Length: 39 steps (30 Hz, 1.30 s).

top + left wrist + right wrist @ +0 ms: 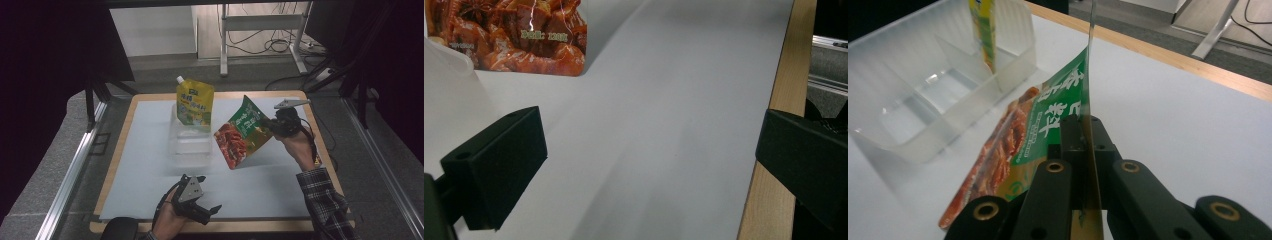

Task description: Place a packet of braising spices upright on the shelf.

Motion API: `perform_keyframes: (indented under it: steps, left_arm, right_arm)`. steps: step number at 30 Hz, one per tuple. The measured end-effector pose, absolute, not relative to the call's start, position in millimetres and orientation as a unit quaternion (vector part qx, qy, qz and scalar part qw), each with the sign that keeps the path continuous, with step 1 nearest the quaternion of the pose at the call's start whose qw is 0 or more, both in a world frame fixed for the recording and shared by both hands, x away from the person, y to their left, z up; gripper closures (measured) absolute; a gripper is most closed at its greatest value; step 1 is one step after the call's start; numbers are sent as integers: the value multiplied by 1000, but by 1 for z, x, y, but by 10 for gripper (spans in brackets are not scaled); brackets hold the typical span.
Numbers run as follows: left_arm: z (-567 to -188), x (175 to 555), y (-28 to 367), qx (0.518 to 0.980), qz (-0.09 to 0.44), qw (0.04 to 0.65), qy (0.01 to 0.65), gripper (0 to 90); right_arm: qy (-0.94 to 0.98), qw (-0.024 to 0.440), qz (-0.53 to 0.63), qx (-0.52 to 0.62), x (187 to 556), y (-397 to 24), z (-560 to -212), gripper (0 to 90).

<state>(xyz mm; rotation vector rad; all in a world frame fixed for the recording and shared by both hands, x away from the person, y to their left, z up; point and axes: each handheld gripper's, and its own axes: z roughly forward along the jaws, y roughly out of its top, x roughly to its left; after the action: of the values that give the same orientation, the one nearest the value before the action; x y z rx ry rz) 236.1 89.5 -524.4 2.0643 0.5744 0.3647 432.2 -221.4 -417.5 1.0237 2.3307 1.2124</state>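
My left gripper [212, 209] rests near the front edge of the table [120, 150], a little left of the middle, and I have it released: in the left gripper view its two black jaws stand wide apart over the pale mat [674, 100] with nothing between them. That view also catches the wooden border of the table [791, 65] running past the right jaw and, at the top left, the red lower end of the snack pouch [519, 37].

Moving right, a clear plastic organizer tray [192, 145] sits around the middle of the table, toward the back edge. A yellow spouted pouch [195, 104] stands upright in its rear compartment; the nearer compartments look bare in the right gripper view, where the tray [913, 100] lies to the left of my jaws and the yellow pouch [982, 30] shows edge-on.

Next comes the green and red snack pouch [243, 132], lifted off the mat and tilted, its red end pointing down toward the front and its green end up toward the back right corner. It hangs just beside the tray's right side.

My right gripper [272, 125] is clenched on that pouch's green upper edge, over the right half of the table. In the right gripper view the jaws press together on the thin sheet of the pouch [1048, 125].
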Motion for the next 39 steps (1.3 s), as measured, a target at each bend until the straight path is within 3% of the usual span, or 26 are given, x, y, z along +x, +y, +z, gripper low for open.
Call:
perform_keyframes:
  steps: [17,31,39]
  left_arm:
    - [-523,235,90,839,153,470,230,0]
    - [-523,235,90,838,154,469,232,0]
    - [-523,235,91,838,154,469,232,0]
  right_arm:
    - [827,156,440,312,426,-185,-380,893]
    - [835,186,427,293,423,-179,-358,892]
    - [833,180,437,288,425,-182,-347,892]
